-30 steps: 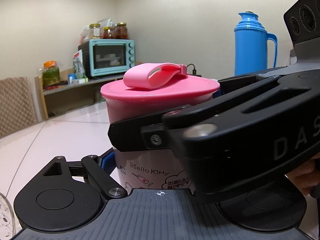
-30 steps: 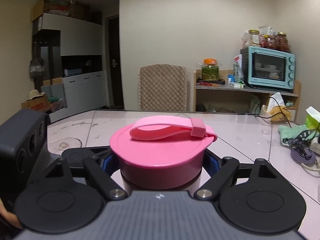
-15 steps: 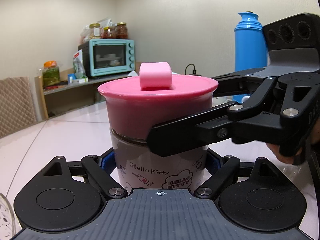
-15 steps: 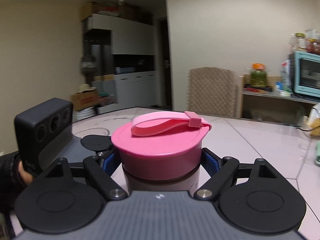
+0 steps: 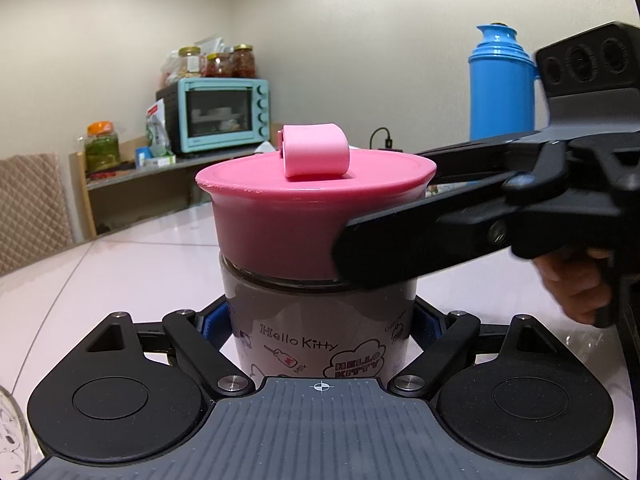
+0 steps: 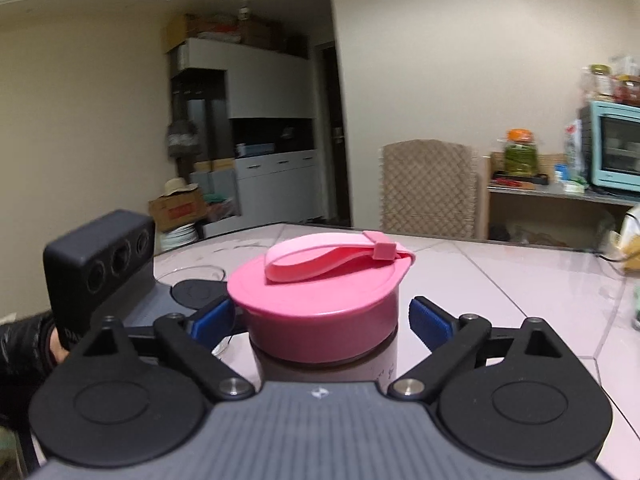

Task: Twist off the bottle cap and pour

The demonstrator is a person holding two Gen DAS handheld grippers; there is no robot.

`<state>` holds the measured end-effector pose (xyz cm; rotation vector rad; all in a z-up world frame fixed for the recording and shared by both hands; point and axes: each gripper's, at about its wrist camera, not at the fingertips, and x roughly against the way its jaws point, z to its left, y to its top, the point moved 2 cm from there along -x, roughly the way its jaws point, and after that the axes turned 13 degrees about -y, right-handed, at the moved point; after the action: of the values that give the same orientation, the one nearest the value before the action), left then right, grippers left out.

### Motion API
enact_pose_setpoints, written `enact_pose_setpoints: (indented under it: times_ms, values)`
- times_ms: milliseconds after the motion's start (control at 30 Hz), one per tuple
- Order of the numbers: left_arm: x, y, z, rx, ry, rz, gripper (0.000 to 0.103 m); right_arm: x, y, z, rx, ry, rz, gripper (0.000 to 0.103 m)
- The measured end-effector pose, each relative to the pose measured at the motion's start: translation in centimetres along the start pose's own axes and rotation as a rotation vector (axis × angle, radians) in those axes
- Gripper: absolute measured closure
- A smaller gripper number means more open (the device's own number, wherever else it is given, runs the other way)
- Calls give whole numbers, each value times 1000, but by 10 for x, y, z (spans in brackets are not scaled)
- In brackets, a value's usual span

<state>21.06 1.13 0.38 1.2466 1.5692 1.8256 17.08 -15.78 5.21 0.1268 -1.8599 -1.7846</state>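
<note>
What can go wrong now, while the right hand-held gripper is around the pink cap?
1. The right hand-held gripper has just been opening; its pads stand clear of the pink cap, so a twist now would likely turn nothing.
2. The cap still sits on the bottle, which the left hand-held gripper clamps; pouring now would fail.

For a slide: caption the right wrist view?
Right gripper just opened around the pink screw cap of the grey bottle.

On the bottle (image 5: 320,332) before you, "Hello Kitty" in thin script across its pale wall, "HELLO KITTY" in bold inside a cloud shape, smaller print beside them unreadable
</note>
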Motion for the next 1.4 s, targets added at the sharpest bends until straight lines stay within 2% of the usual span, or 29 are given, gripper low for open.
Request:
enact_pose_setpoints:
  times_ms: [167, 333, 700, 1000, 1067, 1200, 1400]
  values:
    - [-1, 1, 0, 0, -1, -2, 13, 8, -3, 13, -47, -142, -12, 6]
    - [-1, 1, 0, 0, -1, -2, 13, -1, -5, 26, -71, -238, -19, 6]
    - [0, 0, -1, 0, 0, -1, 13, -21, 2, 48, -60, -366, -23, 6]
    - [-2, 0, -1, 0, 0, -1, 13, -27, 1, 52, -74, -392, -2, 11]
    - [-2, 0, 0, 0, 0, -1, 13, -29, 0, 50, -78, -388, 1, 16]
    - [-2, 0, 1, 0, 0, -1, 13, -28, -2, 47, -76, -370, -5, 17]
    - [-1, 1, 3, -2, 1, -1, 13, -26, -3, 34, -28, -254, -9, 17]
